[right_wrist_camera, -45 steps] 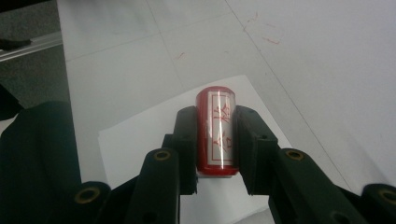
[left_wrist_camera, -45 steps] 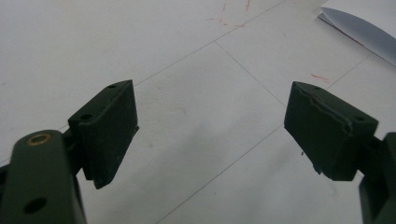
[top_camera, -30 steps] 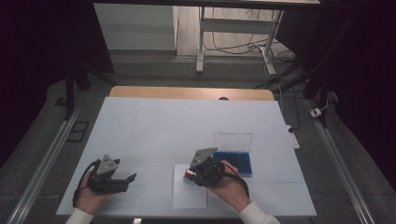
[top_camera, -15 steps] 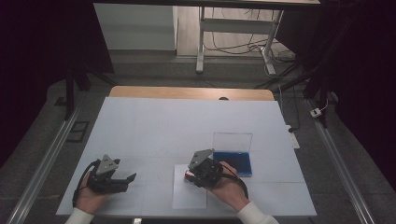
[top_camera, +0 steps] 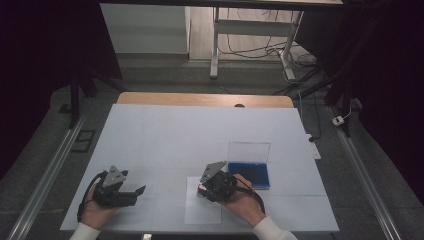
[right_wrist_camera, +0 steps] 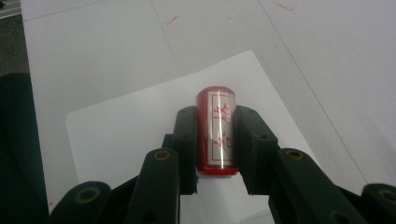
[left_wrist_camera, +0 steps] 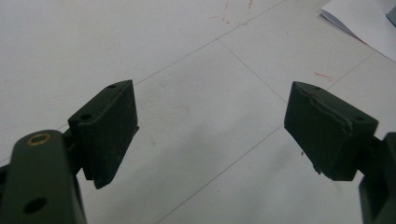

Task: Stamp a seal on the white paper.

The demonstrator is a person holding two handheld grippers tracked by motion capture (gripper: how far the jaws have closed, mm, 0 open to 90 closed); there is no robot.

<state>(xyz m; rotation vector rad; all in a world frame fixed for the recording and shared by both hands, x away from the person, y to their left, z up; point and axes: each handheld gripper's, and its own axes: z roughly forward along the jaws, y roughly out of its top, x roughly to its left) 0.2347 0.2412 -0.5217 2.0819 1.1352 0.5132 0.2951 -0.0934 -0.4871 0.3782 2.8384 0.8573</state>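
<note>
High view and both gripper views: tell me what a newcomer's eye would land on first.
First comes the small red cylindrical stamp with a label of red characters, clamped between the jaws of the right claw over a white sheet of paper near the table's front edge. Next is the shallow blue tray with its clear lid standing open, just beyond that hand. The left claw gapes over the bare white table.

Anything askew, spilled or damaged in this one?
Nothing serious. Faint red marks stain the white table. The red stamp sits squarely in the right hand-held gripper over the paper sheet.
</note>
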